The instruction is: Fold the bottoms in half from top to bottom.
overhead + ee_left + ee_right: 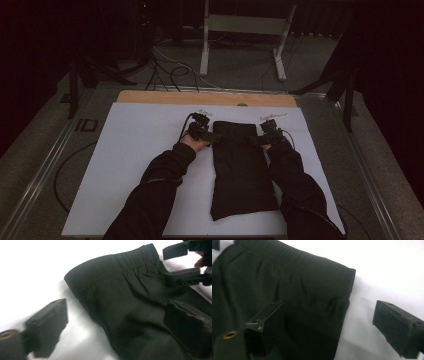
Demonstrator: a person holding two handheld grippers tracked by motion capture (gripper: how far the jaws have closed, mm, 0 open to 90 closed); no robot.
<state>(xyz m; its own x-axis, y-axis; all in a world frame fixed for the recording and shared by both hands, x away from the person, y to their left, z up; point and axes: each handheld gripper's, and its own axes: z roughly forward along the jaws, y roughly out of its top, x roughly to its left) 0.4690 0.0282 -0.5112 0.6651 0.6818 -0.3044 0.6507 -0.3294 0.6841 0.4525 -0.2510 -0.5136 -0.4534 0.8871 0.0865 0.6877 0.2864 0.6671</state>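
A black folded garment [240, 170] with an elastic waistband at its far end lies lengthwise on the white sheet [135, 150]. My left gripper [212, 136] sits at the waistband's left corner. Its jaws stand open astride the garment's edge [130, 297], one over white sheet and one over cloth, midpoint [117, 322]. My right gripper [256, 140] is at the right corner, also open [332, 325], with one jaw above the cloth [287, 282] and the other above the sheet. In the left gripper view the right gripper [180, 263] appears at the far corner, jaws apart.
The sheet covers a table with a wooden strip [200, 97] along its far edge. Both sleeved forearms flank the garment. Beyond the table stand a white frame [245, 30] and floor cables [170, 67]. Metal rails run along both table sides.
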